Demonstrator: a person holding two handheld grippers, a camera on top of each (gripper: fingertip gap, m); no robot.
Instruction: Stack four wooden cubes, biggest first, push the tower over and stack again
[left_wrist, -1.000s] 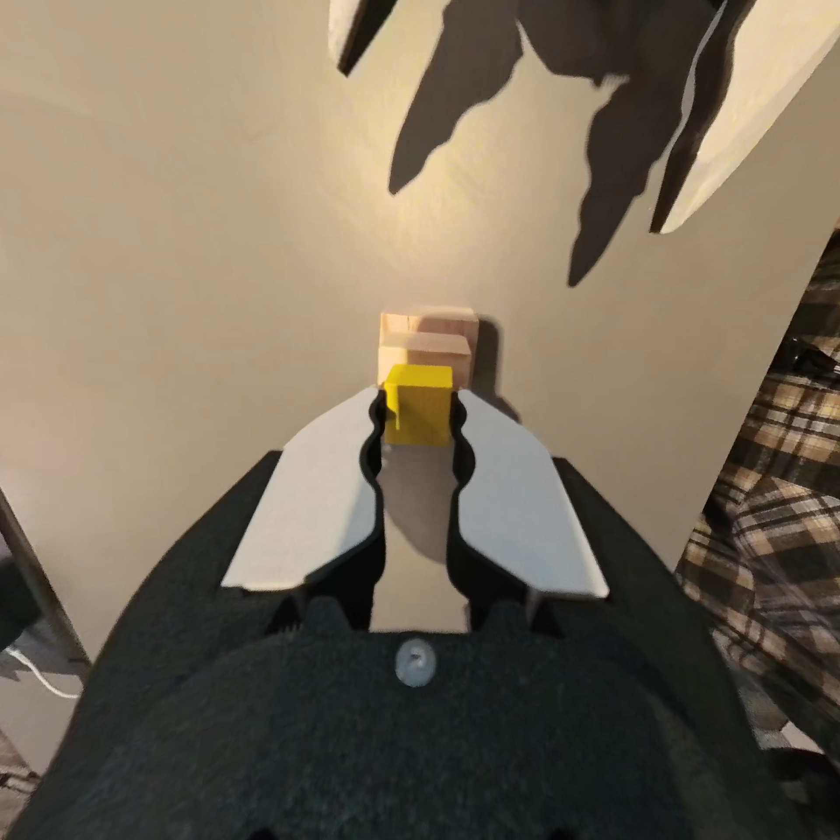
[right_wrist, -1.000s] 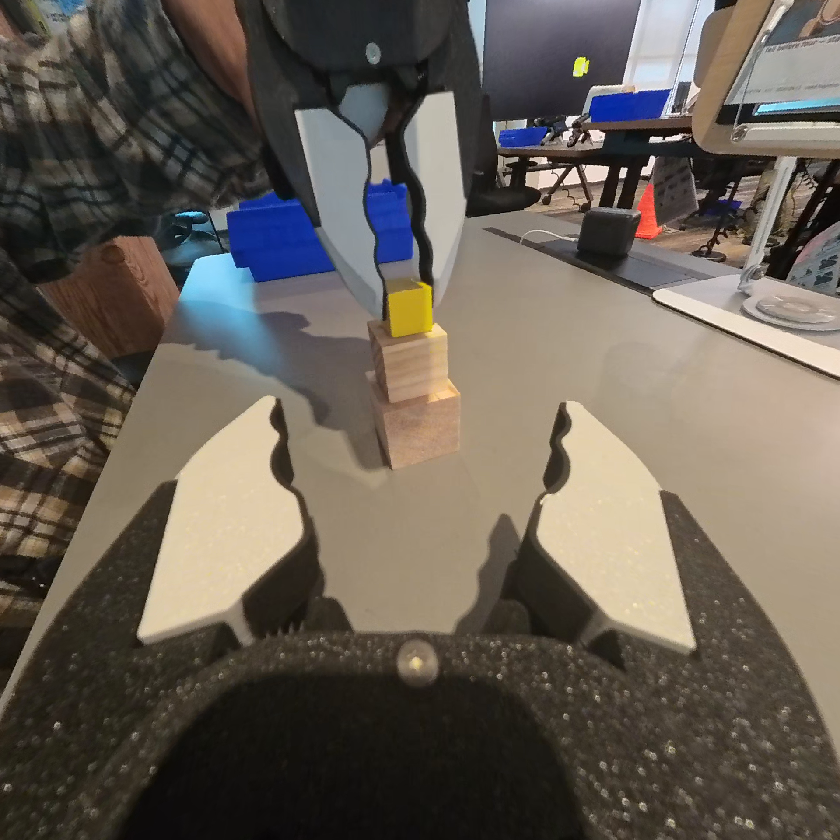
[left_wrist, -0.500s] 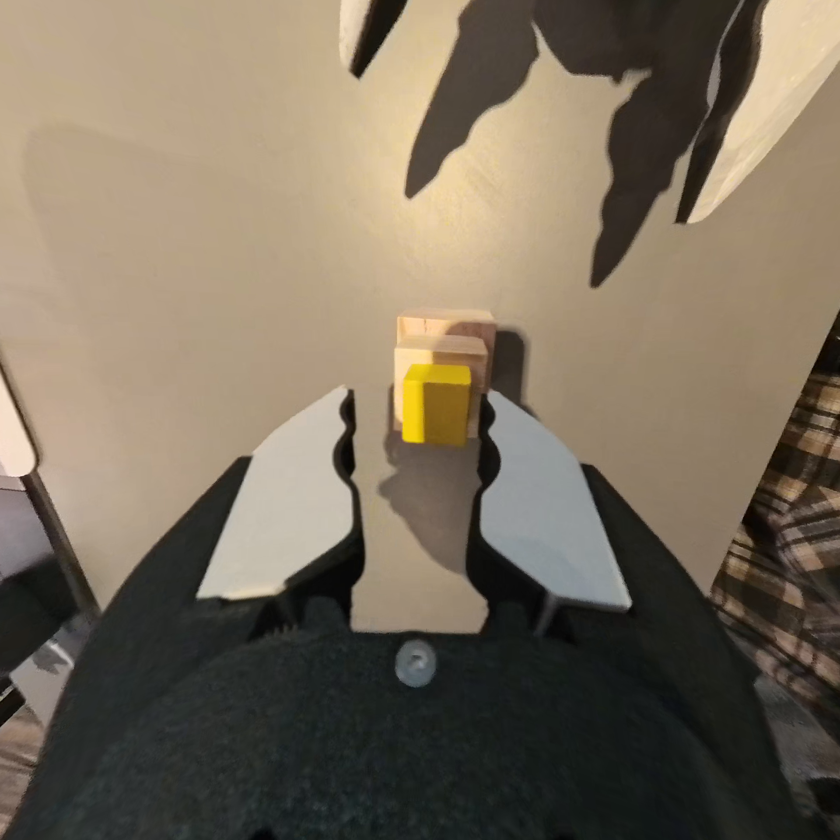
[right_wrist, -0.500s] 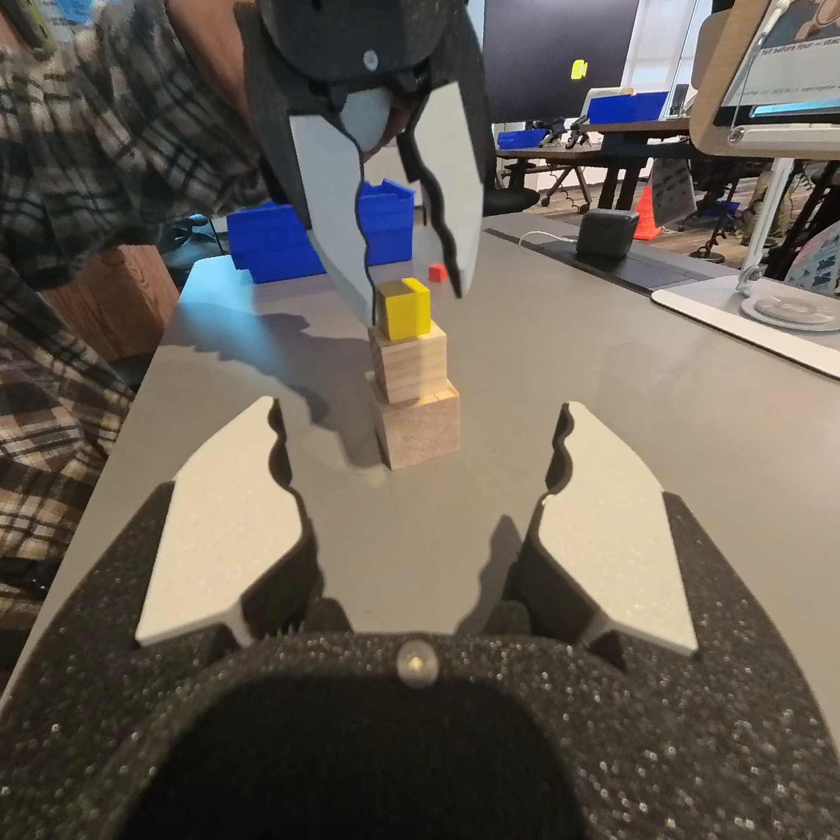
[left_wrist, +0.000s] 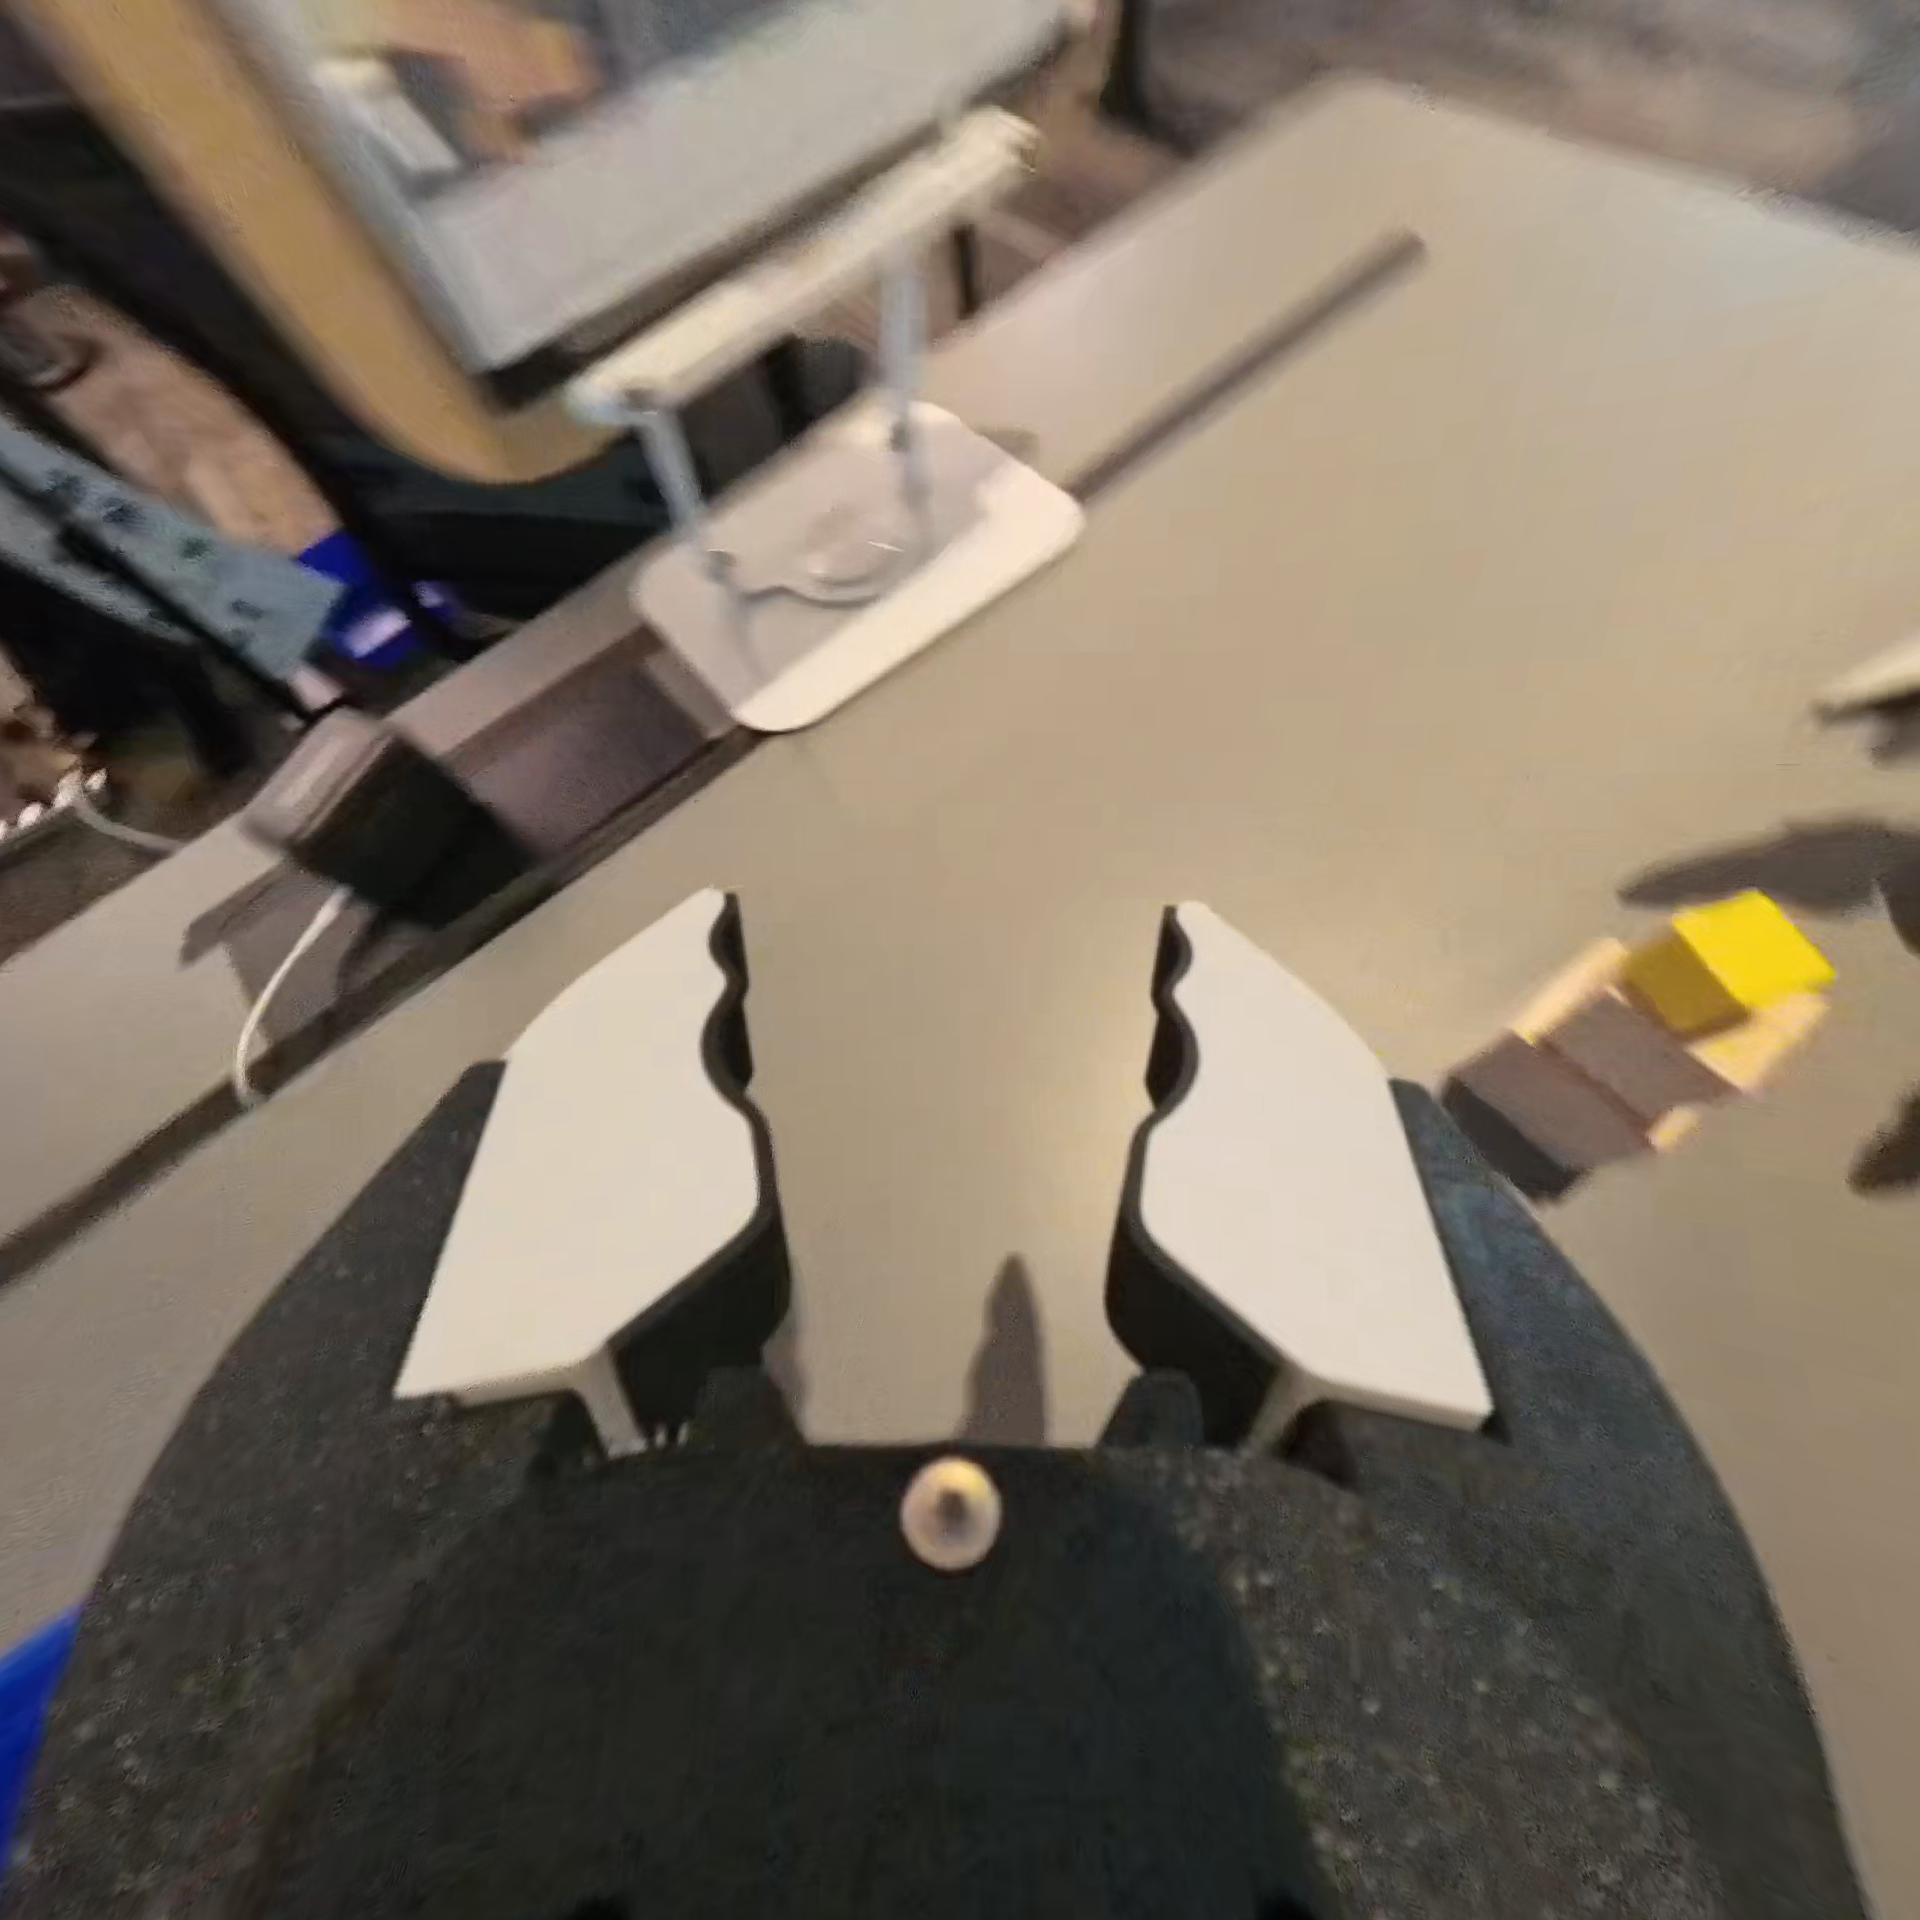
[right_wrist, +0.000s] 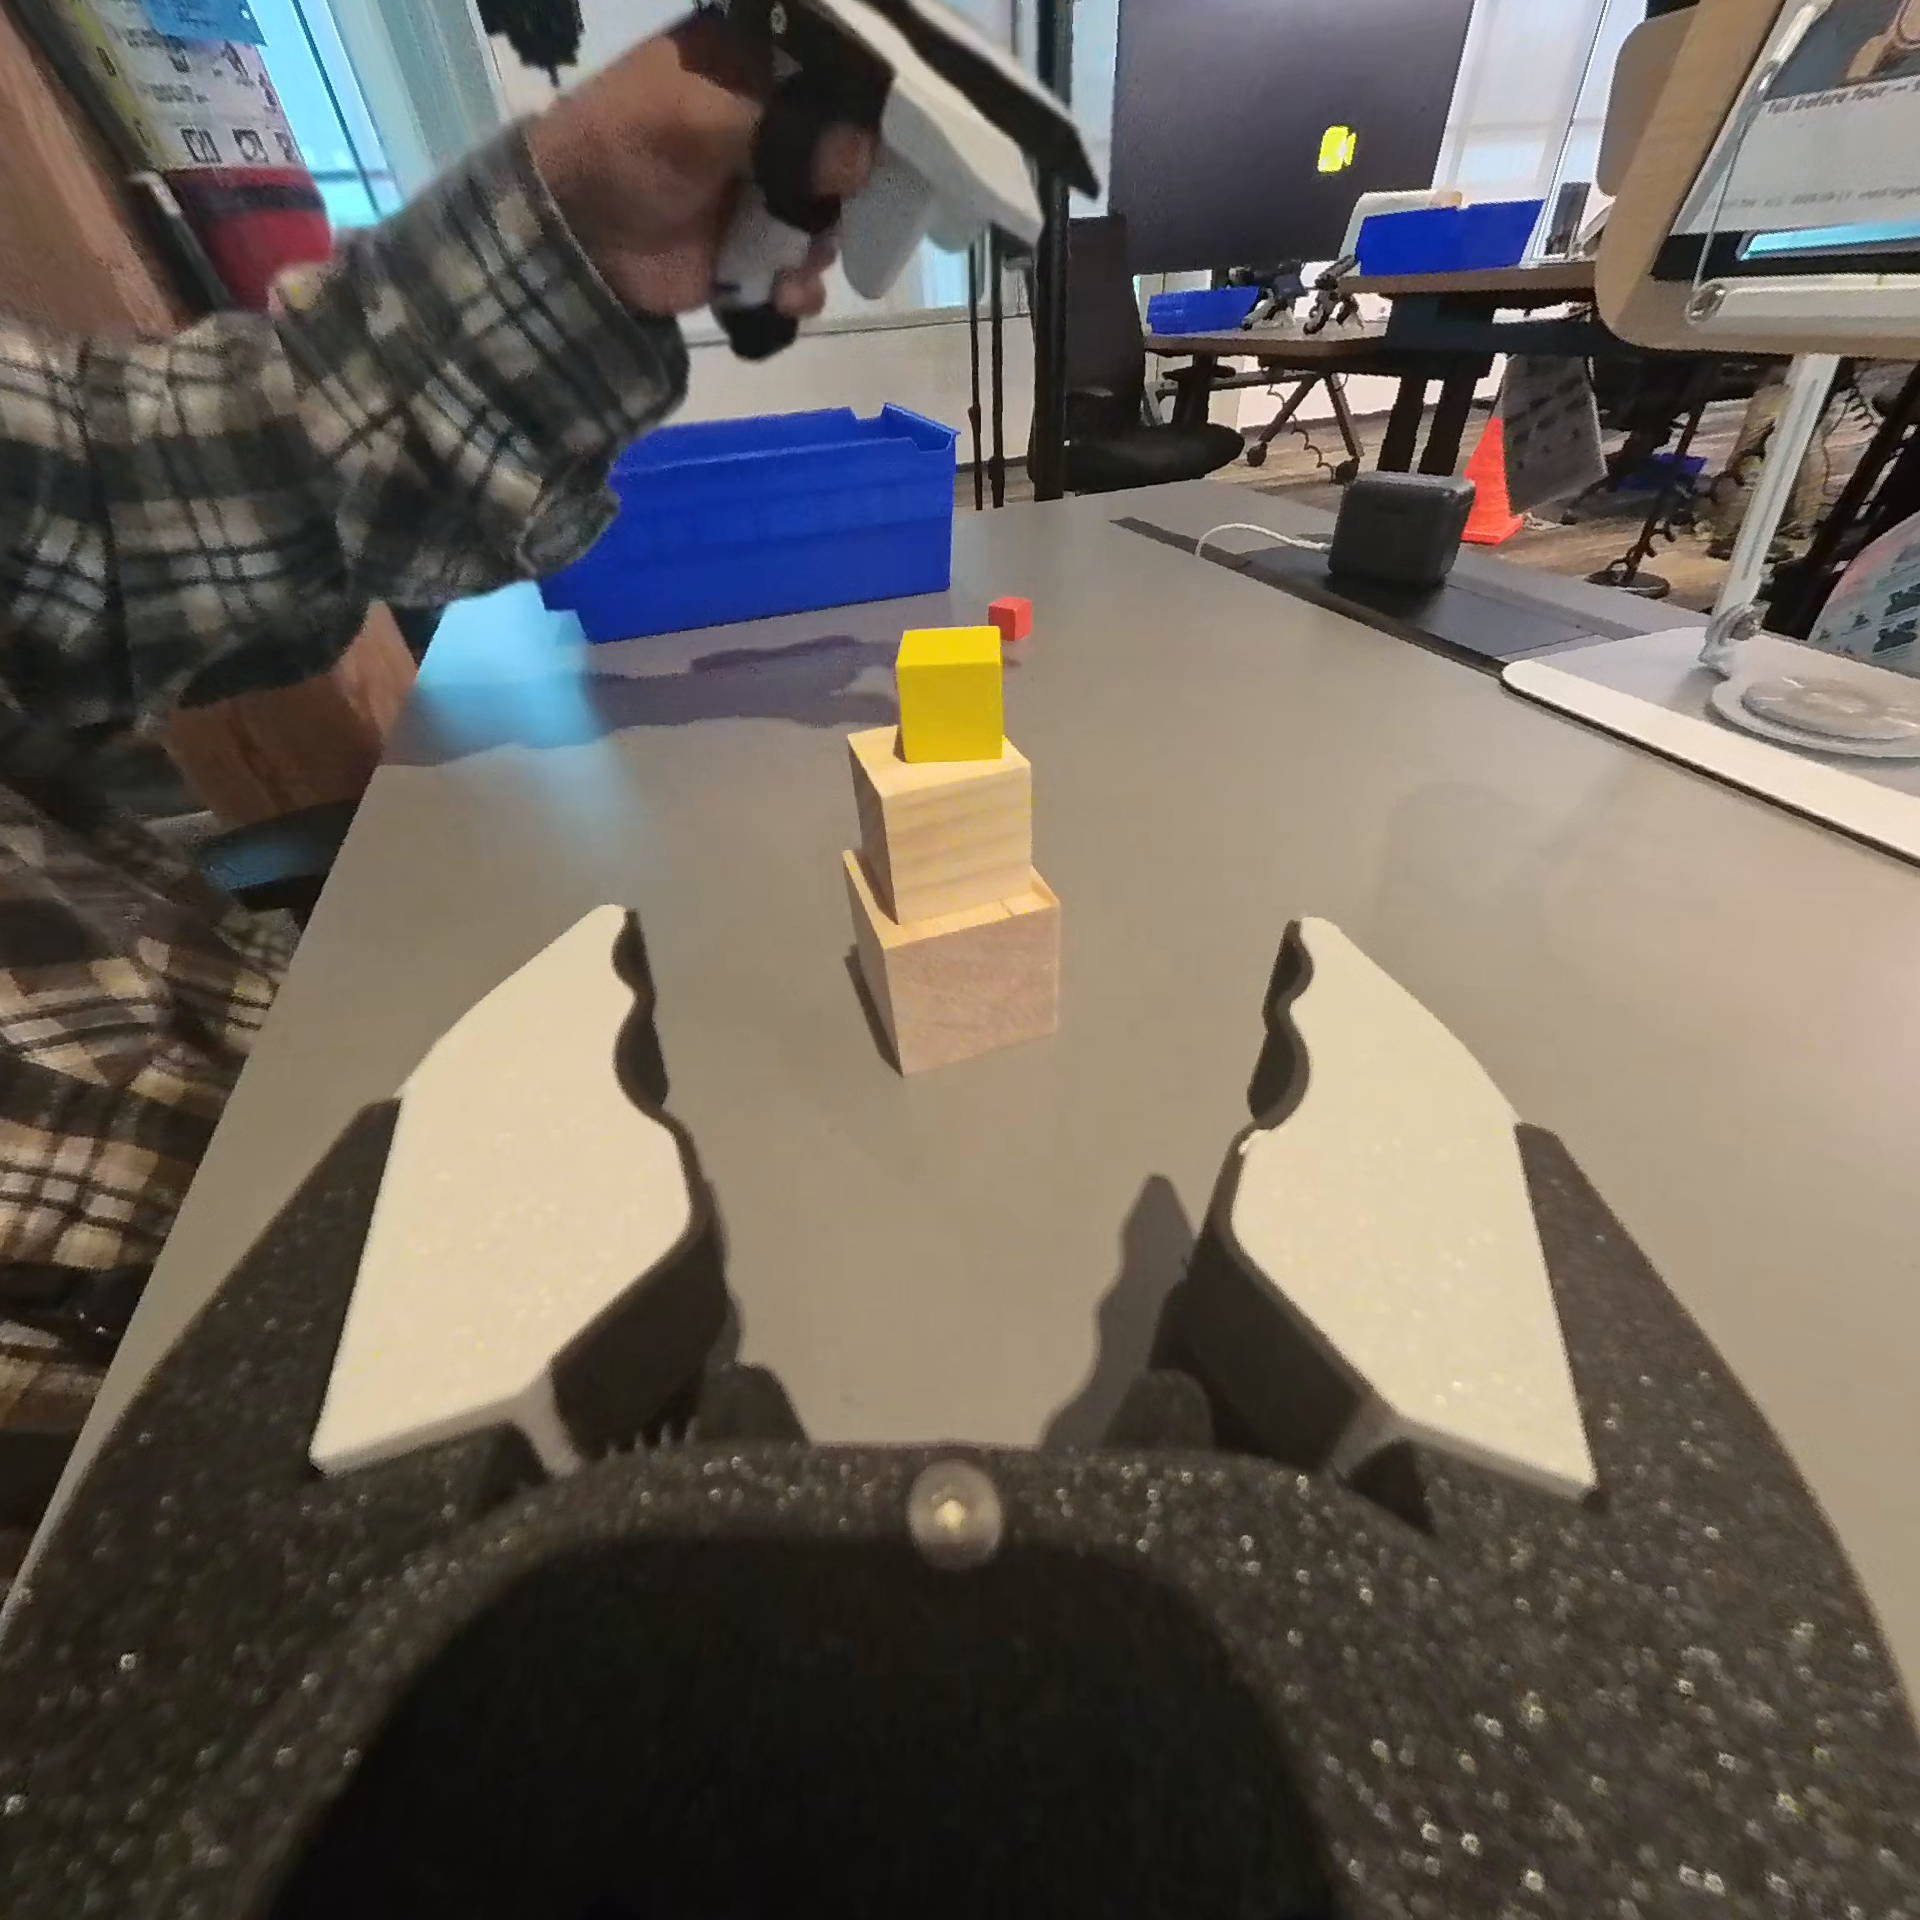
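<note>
A tower of three cubes stands on the grey table (right_wrist: 1351, 935): a large wooden cube (right_wrist: 961, 977) at the bottom, a medium wooden cube (right_wrist: 945, 821) on it, a yellow cube (right_wrist: 949, 694) on top. A small red cube (right_wrist: 1009, 617) lies alone behind the tower. My right gripper (right_wrist: 956, 935) is open and empty, just in front of the tower. My left gripper (left_wrist: 951, 914) is open and empty; in the right wrist view it is raised high at the upper left (right_wrist: 935, 156). The tower shows at the right edge of the left wrist view, the yellow cube (left_wrist: 1725, 961) uppermost.
A blue bin (right_wrist: 769, 520) stands at the table's far left. A dark box with a white cable (right_wrist: 1397, 530) sits at the back right. A white stand base (right_wrist: 1787, 717) is at the right. A plaid sleeve (right_wrist: 260, 499) crosses the left side.
My left gripper let go of the yellow cube on the tower, opened wider, then lifted and swung away to the left. The right gripper has not moved.
</note>
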